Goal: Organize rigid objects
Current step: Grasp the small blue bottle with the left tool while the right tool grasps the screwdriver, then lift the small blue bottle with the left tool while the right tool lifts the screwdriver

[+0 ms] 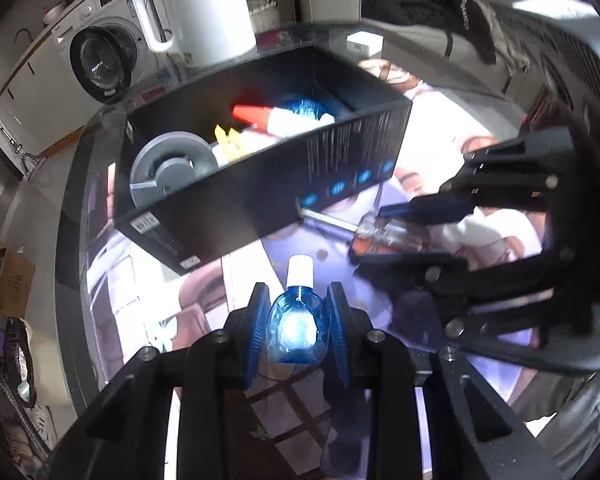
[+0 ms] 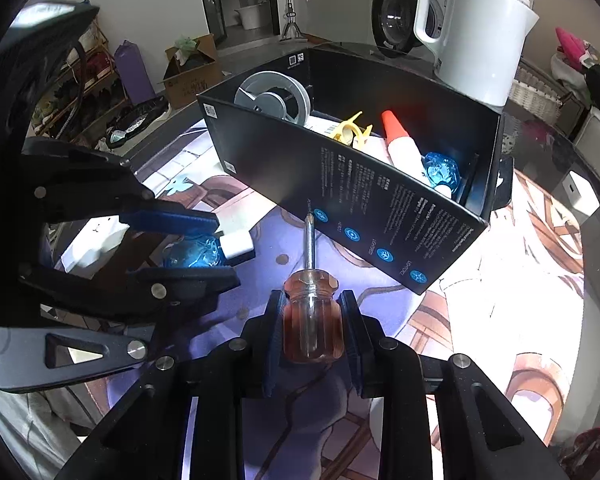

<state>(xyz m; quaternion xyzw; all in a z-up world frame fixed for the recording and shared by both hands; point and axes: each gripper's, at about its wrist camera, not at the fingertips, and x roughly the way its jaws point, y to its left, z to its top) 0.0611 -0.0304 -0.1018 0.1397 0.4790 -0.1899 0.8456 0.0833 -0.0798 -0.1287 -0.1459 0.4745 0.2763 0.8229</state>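
Gripping a small blue bottle (image 1: 296, 326) with a white cap, the left claw (image 1: 296, 320) sits low in the middle of its own view, its blue pads pressed against both sides of the bottle's body, cap pointing up the frame toward the black box (image 1: 260, 200). Over in the right wrist view, the right claw (image 2: 312, 320) is clamped on the amber handle of a short screwdriver (image 2: 312, 320), low centre, the metal shaft running straight up the picture with its tip just beside the box's near wall. Both claws are nearly closed, each squeezing its own thing.

That open black box stands on the table (image 2: 520, 300), which wears a printed cartoon mat. Inside, from the right wrist view, I see a grey spool (image 2: 274, 98) at the upper left end, a yellow clip (image 2: 350, 130), a white tube with an orange cap (image 2: 400, 140) and another blue bottle (image 2: 440, 170) toward the right end. A white kettle (image 2: 476, 36) stands behind the box, upper right.
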